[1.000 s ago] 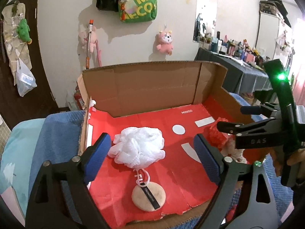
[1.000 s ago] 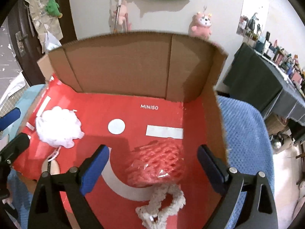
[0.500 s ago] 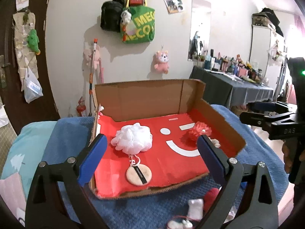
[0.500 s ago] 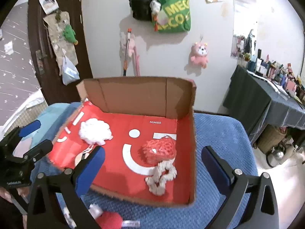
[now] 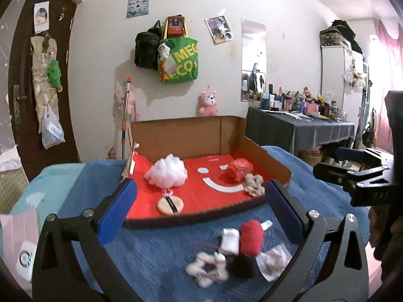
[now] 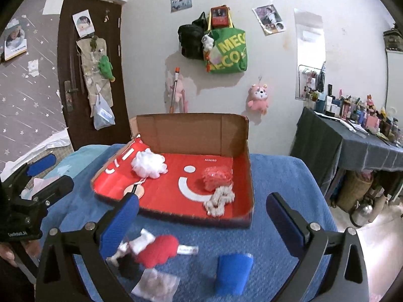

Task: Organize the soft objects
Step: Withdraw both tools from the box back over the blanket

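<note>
Red plush [image 6: 158,250] lies lengthwise left to right.

A lived-in bedroom at home, bed under a blue blanket [image 6: 277,176], dark wooden door [image 6: 70,80], green tote bag [image 6: 229,52] and pink plush toy [image 6: 258,98] hung on the wall, mirror [image 5: 253,60], cloth-draped counter [image 5: 297,130] crowded with cosmetics bottles [image 5: 299,102]

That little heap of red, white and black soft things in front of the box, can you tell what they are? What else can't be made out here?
- Soft-toy heap: motion-blurred in both views; separate pieces unclear.
- Round tan pad: partly behind the right gripper's finger in the right wrist view.
- Blue item: blurred, identity unclear.
- Small print on the red box: too small to read in the left wrist view.
</note>
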A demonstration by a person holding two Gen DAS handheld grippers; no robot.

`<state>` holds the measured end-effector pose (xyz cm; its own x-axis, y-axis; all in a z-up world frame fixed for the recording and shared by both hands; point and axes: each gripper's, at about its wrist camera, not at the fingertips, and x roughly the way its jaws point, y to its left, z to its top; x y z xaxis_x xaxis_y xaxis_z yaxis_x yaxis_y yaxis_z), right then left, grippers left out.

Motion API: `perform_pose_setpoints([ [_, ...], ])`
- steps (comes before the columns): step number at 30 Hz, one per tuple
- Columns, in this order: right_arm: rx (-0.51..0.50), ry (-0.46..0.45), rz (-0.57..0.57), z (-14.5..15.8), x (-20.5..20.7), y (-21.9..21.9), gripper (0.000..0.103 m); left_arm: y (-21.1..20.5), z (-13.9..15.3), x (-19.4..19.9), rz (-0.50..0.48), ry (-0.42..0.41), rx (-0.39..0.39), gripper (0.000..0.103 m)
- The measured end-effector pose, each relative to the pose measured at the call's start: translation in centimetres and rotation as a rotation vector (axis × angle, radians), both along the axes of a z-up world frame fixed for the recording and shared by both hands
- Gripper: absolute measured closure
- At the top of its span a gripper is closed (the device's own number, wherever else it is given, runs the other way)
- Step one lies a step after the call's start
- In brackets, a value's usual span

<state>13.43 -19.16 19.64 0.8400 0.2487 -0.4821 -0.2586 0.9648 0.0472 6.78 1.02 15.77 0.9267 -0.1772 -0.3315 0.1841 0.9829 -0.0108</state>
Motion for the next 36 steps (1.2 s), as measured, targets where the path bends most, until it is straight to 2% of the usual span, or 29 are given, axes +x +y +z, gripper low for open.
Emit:
perform_pose_setpoints([
  [6, 0.003, -0.032, -0.041, -2.2, -3.7, -0.4, 0.0, 0.0, -2.3, -2.2, 0.019, 0.027, -0.028, 0.0],
  [9, -0.002, -0.04, -0.054, -3.4, -5.0, -0.4, 0.0, -0.1, -3.4, -3.0, 0.057, 0.037, -0.006, 0.0],
  [15, 0.005, -0.046, -0.093, -5.6, -6.9, -0.6, 0.0, -0.5, -5.6, -3.9, 0.065, 0.074, 0.005, 0.0],
  [26, 0.015, 0.029, -0.154, -10.0, -7.6, -1.9, 0.0, -0.6, -9.9, -3.1, 0.065, 0.221, -0.004, 0.0],
  [36, 0.015, 0.064, -0.161, -11.3, -7.3, -2.2, 0.0, 0.0, -11.5, -1.6, 0.081, 0.313, -0.015, 0.0],
])
